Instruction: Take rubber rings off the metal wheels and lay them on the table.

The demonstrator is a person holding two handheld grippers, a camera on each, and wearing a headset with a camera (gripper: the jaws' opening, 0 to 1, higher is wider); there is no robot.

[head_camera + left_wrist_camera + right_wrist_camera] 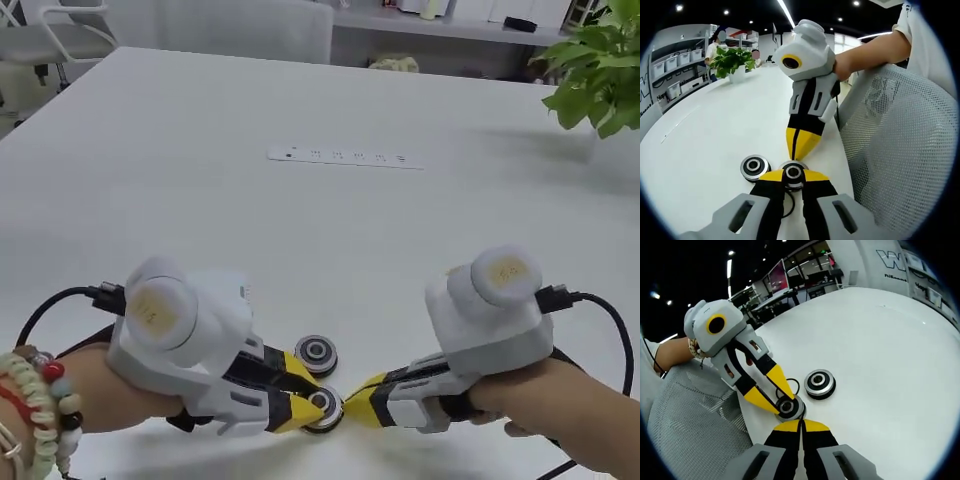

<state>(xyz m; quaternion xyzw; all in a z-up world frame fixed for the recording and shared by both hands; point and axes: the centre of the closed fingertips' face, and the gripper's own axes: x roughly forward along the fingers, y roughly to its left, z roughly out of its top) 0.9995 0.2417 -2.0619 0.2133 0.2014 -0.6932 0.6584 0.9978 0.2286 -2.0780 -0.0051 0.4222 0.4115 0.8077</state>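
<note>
**Worktop lot: 2 metal wheels, 2 claws, both closed**

Item 1. The metal wheel (pixel 324 405) is found near the front edge of the white worktop (pixel 300 230). It is gripped by its rim between the yellow tips of the left claw (pixel 312 398), which is clenched on it.

Item 2. The right claw (pixel 358 390) is seen with its 2 yellow tips pressed together. The tips are set against the rim of the same wheel, on the side facing away from the left claw. Whether anything is nipped between them cannot be told.

Item 3. The second wheel (pixel 316 353) lies flat just beside the first, on the far side, untouched by either claw. A dark band is carried around its rim.

Item 4. A thin black loop (pixel 791 205) is noted on the worktop beneath the left claw; it is possibly a loose rubber ring, though the view is poor.

Item 5. A white power strip (pixel 345 157) is placed mid-worktop, well apart from the wheels.

Item 6. A leafy plant (pixel 598 75) is stood at the far right.

Item 7. Bead bracelets (pixel 30 390) are worn on the left wrist.
</note>
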